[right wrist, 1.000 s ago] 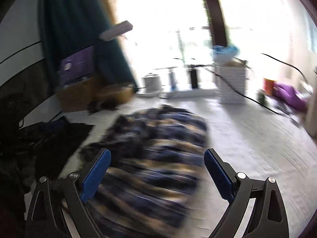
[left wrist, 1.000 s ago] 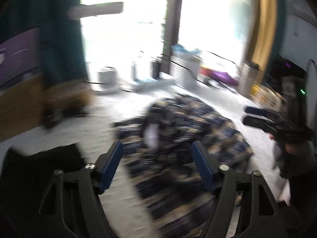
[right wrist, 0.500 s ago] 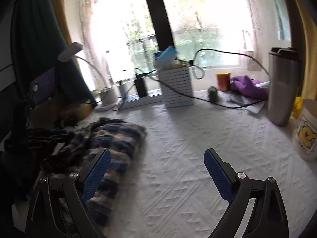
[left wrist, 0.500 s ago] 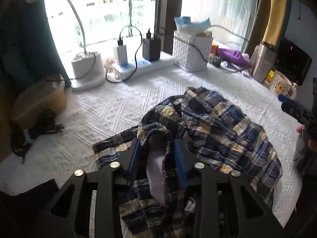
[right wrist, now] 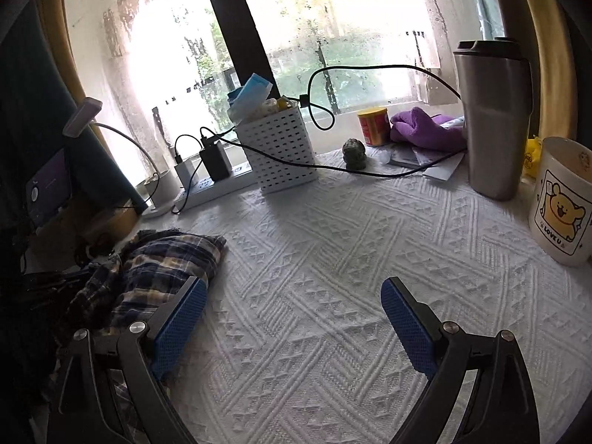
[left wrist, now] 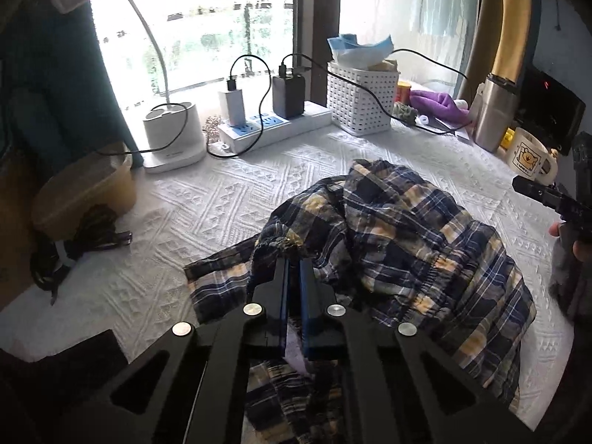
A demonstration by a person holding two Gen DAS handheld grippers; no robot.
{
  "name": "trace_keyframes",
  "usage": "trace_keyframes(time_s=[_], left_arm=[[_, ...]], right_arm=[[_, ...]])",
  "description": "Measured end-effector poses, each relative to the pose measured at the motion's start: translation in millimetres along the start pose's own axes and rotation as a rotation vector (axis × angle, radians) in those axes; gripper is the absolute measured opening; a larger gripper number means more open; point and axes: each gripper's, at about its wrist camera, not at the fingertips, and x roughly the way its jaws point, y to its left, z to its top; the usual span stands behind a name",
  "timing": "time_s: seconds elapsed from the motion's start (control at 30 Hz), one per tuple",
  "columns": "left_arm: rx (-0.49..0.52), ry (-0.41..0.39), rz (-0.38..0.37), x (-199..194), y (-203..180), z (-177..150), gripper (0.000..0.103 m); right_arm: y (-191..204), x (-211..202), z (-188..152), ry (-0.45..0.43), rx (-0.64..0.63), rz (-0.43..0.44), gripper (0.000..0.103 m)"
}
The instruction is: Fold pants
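Note:
Crumpled navy-and-yellow plaid pants [left wrist: 407, 229] lie in a heap on the white textured tablecloth [left wrist: 207, 207]. My left gripper [left wrist: 292, 259] sits at the heap's near left edge. Its jaws are closing, and the blue pads pinch a gathered fold of the fabric by the waistband. In the right wrist view the pants [right wrist: 162, 259] lie at the left. My right gripper [right wrist: 292, 285] hovers open over bare cloth, with its left finger just beside the pants' edge and nothing between the pads. That right gripper [left wrist: 547, 196] shows at the far right of the left wrist view, held by a hand.
Along the window stand a lamp base [left wrist: 172, 137], a power strip [left wrist: 273, 125] with chargers, a white basket [left wrist: 360, 100], a steel tumbler [right wrist: 492, 118] and a bear mug [right wrist: 558, 203]. A cable [right wrist: 333, 168] trails over the cloth. A black cord bundle [left wrist: 85, 233] lies left.
The left gripper's jaws came together on the pants' fabric. The right gripper swung right, off the pants, and is now over bare tablecloth.

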Motion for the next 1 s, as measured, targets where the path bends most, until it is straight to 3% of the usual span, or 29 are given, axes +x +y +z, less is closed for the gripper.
trace_keyframes(time_s=[0.23, 0.33, 0.43, 0.57, 0.63, 0.7, 0.73, 0.83, 1.0], left_arm=[[-0.08, 0.017, 0.081, 6, 33, -17, 0.004], [-0.095, 0.03, 0.157, 8, 46, -26, 0.001], [-0.159, 0.025, 0.121, -4, 58, -27, 0.001], [-0.139, -0.044, 0.084, -33, 45, -17, 0.002], [-0.119, -0.043, 0.054, -37, 30, -13, 0.015], [-0.078, -0.044, 0.01, -35, 11, -11, 0.062], [-0.055, -0.051, -0.017, -35, 0, -12, 0.068], [0.03, -0.046, -0.064, -30, -29, -12, 0.069], [0.159, -0.034, -0.075, -23, -61, -10, 0.069]], right_arm=[[-7, 1, -1, 0.013, 0.039, -0.04, 0.096], [-6, 1, -1, 0.016, 0.032, -0.043, 0.096], [-5, 2, 0, 0.024, 0.033, -0.044, 0.096], [-5, 3, 0, 0.031, 0.032, -0.046, 0.096], [-3, 4, 0, 0.039, 0.023, -0.054, 0.096], [0, 6, 1, 0.047, 0.011, -0.058, 0.096], [2, 7, 1, 0.05, 0.003, -0.057, 0.096], [6, 7, 1, 0.055, -0.017, -0.053, 0.096], [3, 8, 1, 0.062, -0.007, -0.048, 0.096]])
